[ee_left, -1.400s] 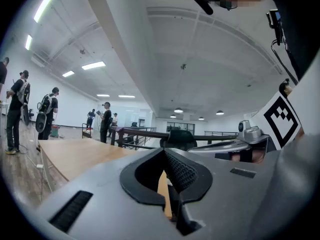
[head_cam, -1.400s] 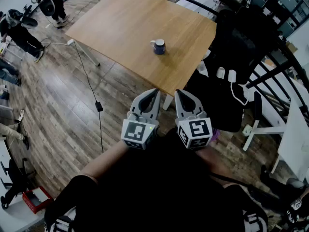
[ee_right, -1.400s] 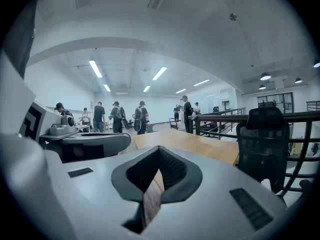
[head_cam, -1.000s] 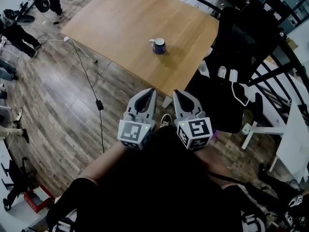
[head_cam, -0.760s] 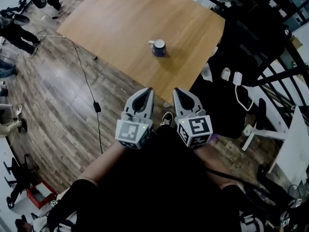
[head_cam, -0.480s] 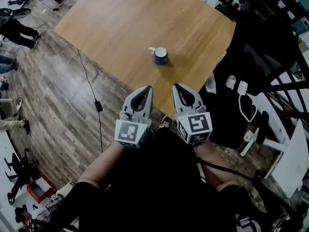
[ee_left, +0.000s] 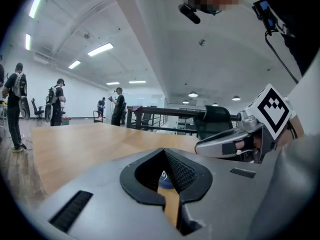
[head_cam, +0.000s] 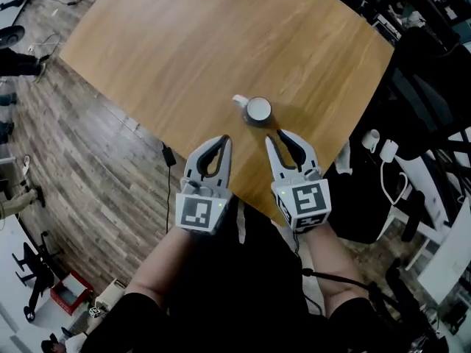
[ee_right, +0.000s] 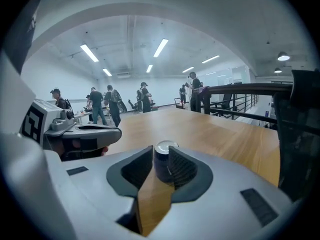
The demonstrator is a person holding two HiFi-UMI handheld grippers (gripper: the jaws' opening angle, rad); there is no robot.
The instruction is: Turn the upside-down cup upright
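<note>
Across the head view the desk (head_cam: pixel 184 50) spreads wide and bare beyond and left of the cup (head_cam: pixel 258 111), with wooden floor (head_cam: pixel 88 168) off its left and near edges. That near edge now runs under both tongs, which hung short of it half a second ago, and the cup sits much closer to them. We hold the left tongs (head_cam: pixel 224 139) closed and empty. Our right tongs (head_cam: pixel 276 134) have just been opening to a crack, with nothing between them and the cup just ahead of their tips. It stands near that edge, axis vertical, mouth down, base up, handle pointing left.
</note>
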